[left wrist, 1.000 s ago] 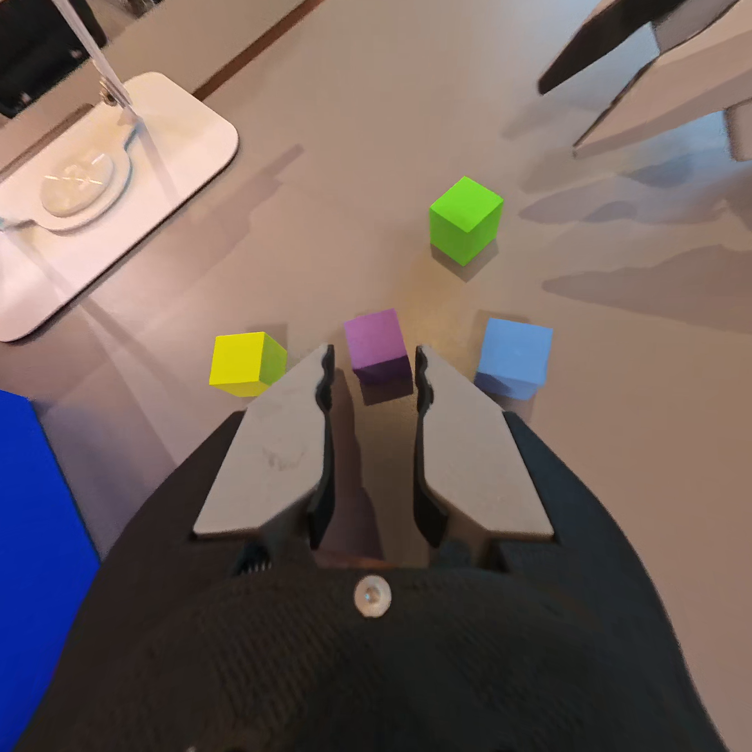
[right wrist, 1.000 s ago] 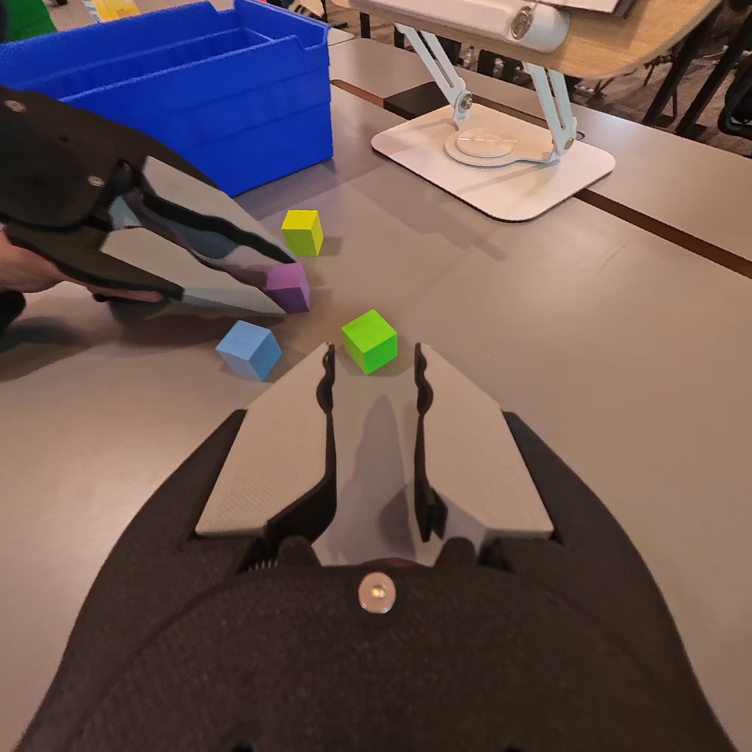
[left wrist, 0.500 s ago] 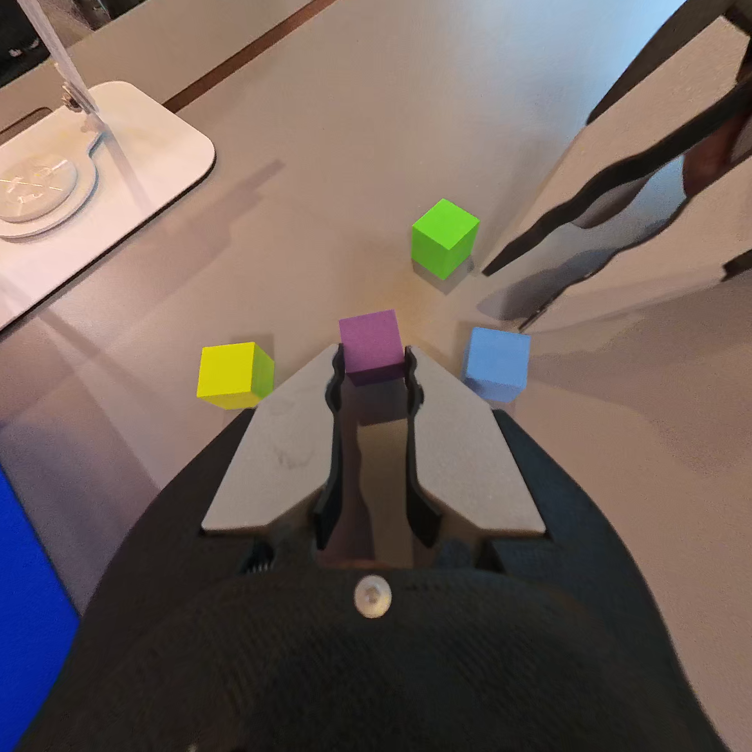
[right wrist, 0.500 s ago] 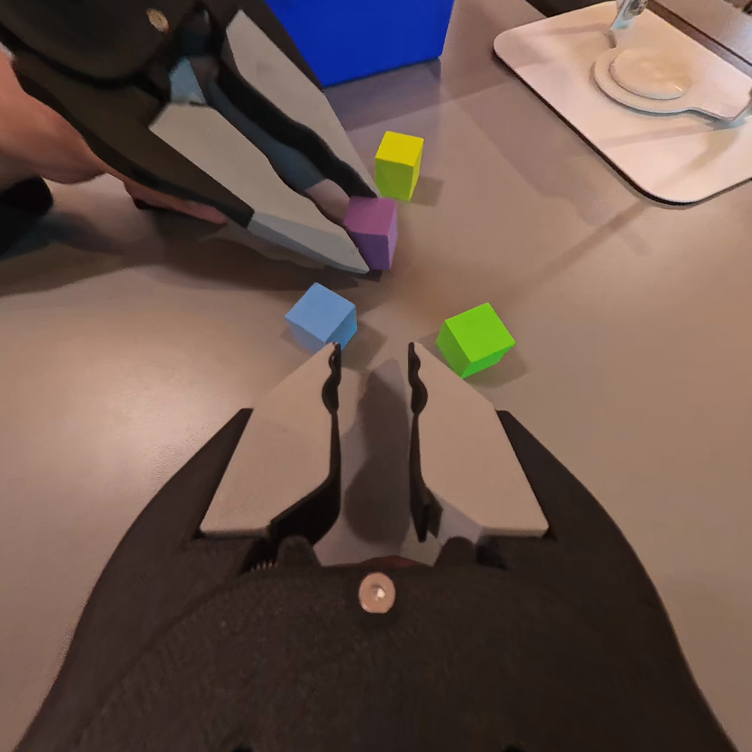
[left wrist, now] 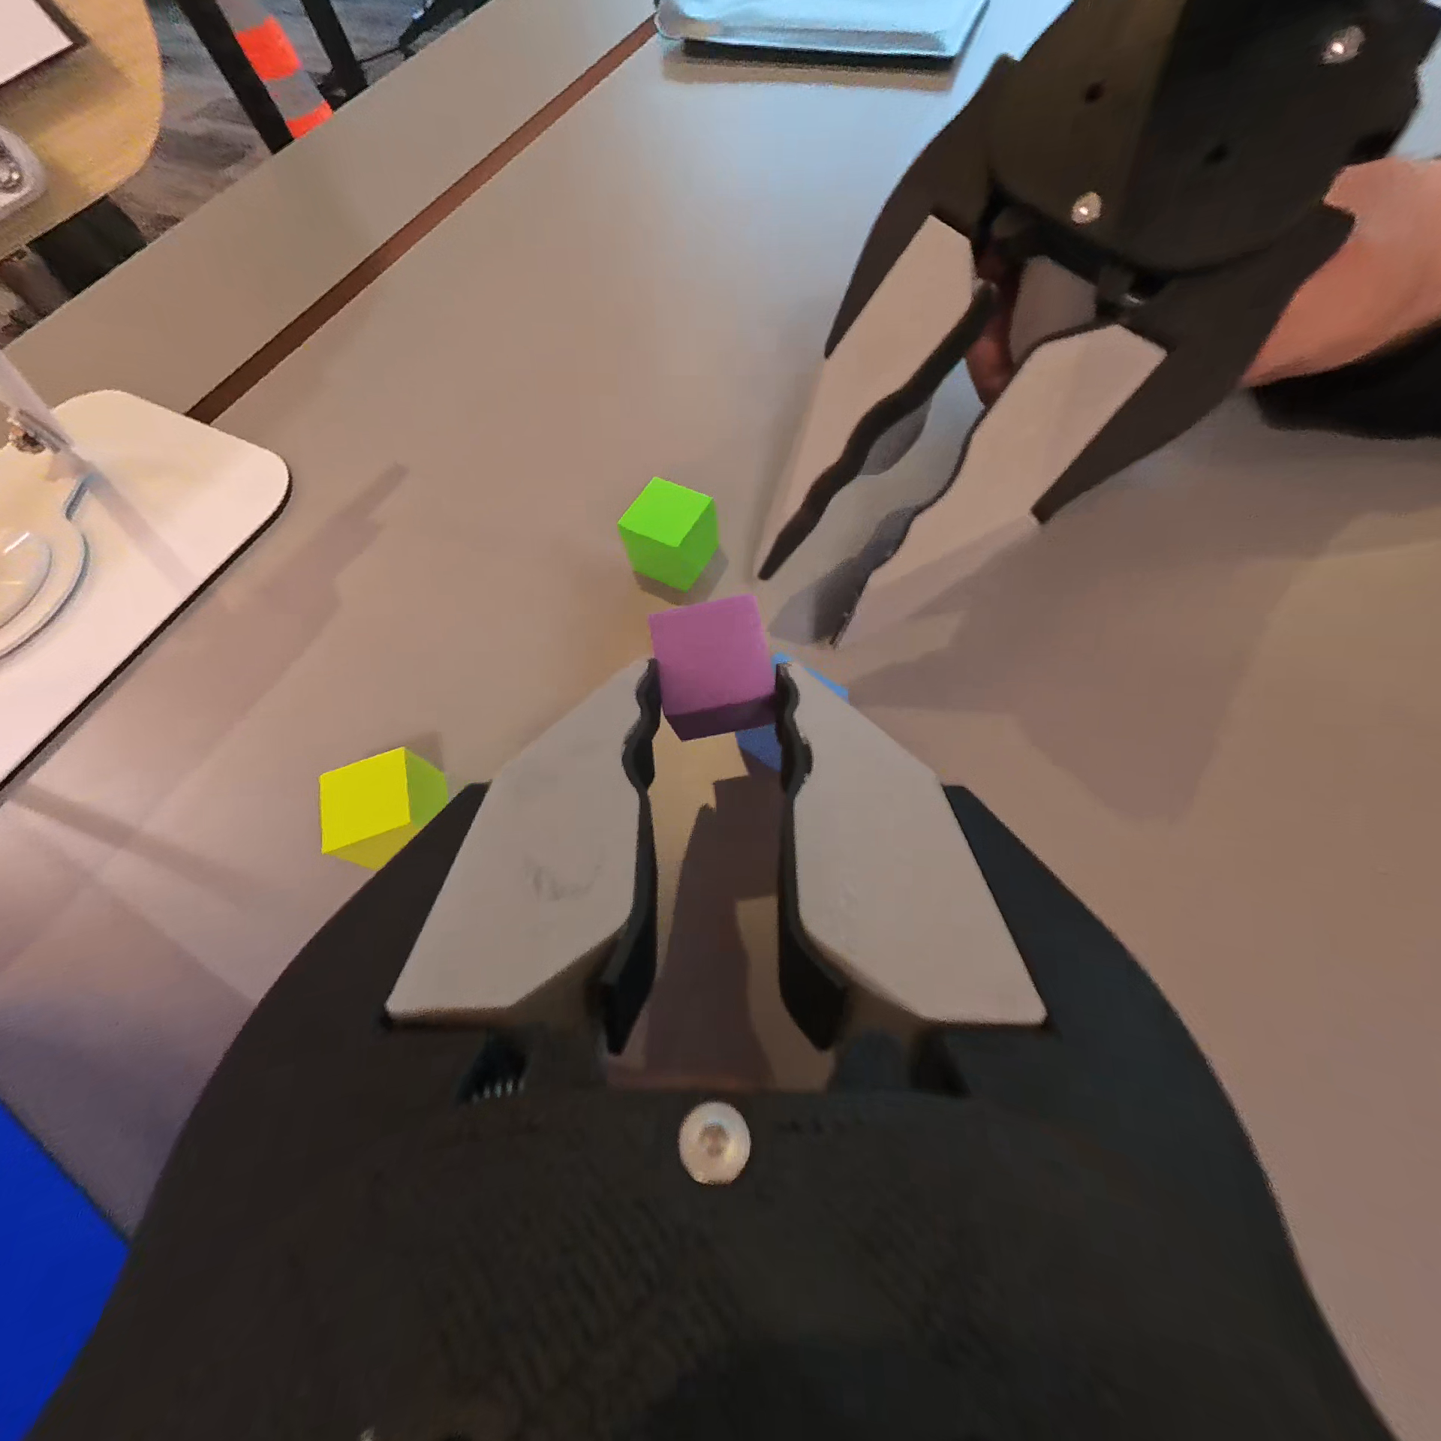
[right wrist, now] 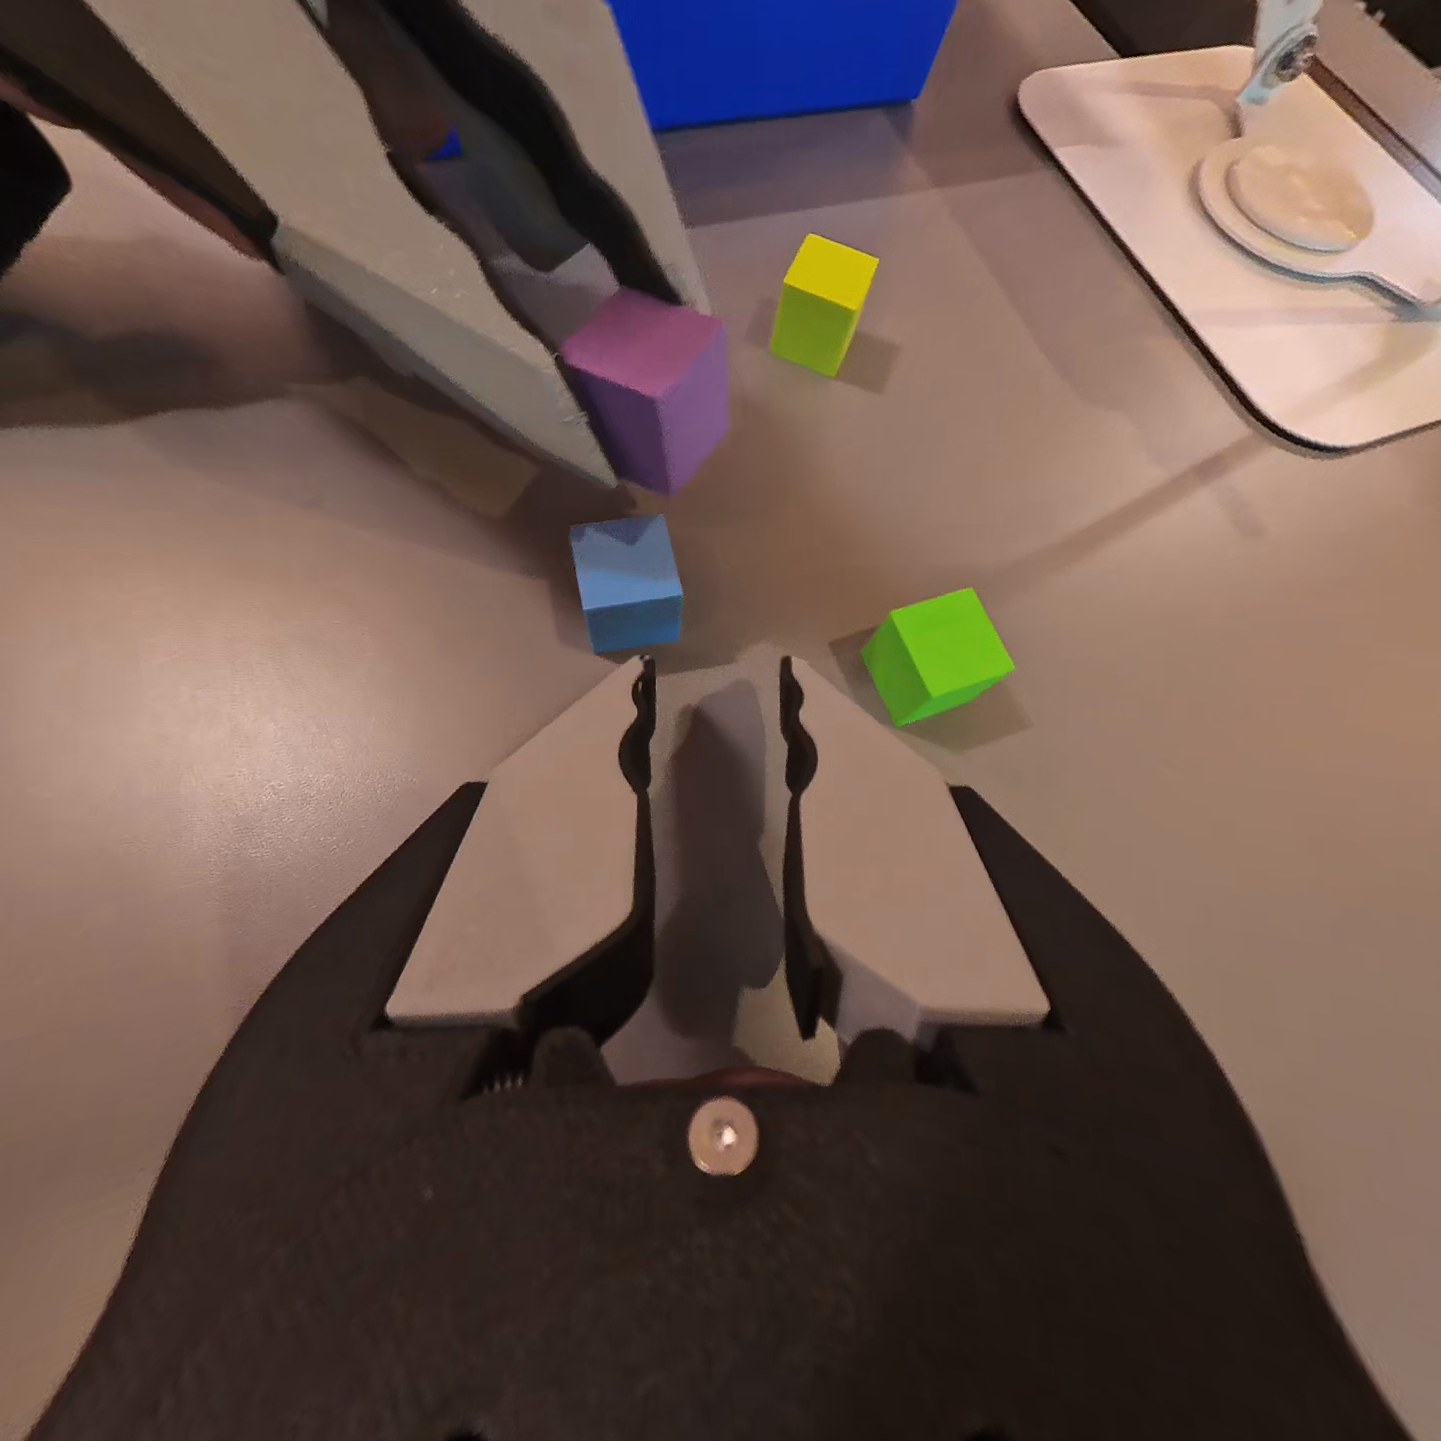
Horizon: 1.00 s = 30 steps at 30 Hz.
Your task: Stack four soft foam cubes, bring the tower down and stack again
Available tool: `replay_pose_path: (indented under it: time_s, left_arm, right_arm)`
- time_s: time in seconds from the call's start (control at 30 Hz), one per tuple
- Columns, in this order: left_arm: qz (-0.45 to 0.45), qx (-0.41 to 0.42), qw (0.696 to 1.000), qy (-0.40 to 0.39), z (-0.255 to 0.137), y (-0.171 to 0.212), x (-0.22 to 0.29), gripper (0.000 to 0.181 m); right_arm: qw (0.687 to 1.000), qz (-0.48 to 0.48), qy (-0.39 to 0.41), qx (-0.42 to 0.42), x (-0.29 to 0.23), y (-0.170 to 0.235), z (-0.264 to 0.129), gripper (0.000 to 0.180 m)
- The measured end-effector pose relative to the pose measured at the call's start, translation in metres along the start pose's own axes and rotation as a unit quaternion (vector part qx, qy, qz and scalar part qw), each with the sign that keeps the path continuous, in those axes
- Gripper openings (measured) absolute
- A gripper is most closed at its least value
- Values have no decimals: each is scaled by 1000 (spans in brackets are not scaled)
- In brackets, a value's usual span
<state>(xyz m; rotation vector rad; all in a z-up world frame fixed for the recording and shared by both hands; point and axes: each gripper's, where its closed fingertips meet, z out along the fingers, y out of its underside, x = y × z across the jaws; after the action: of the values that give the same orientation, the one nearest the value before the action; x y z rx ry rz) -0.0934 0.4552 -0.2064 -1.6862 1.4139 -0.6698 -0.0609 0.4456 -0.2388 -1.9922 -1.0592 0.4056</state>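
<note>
My left tool [left wrist: 713, 686] pinched the purple cube [left wrist: 709, 663], lifted just beside the blue cube [right wrist: 624, 581] on the desk [right wrist: 1092, 702]; my right tool [right wrist: 713, 678] hung spread, empty. I judged it best to square purple over blue, lowering gently before letting go

Matt foam purple cube [left wrist: 711, 659]; smooth, faintly glossy table [left wrist: 546, 327].
</note>
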Motion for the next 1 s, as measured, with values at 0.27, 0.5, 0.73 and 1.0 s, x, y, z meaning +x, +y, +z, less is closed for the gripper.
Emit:
replay_pose_path:
  time_s: [0.27, 0.5, 0.73, 1.0]
  left_arm:
    - [-29, -3, 998, -61, -2, 5, -27, 27]
    - [-25, 12, 998, -58, -2, -1, -23, 27]
    - [-5, 8, 999, -44, 2, -2, -13, 27]
    - [15, -9, 1000, 6, 9, 5, 6, 27]
  right_arm:
    - [996, 3, -74, 58, -27, -22, -12, 26]
    - [992, -32, -120, 34, -61, -19, 0, 28]
    - [995, -23, -102, 5, -50, -7, 7, 31]
    - [994, -10, -107, 33, -41, -12, -9, 31]
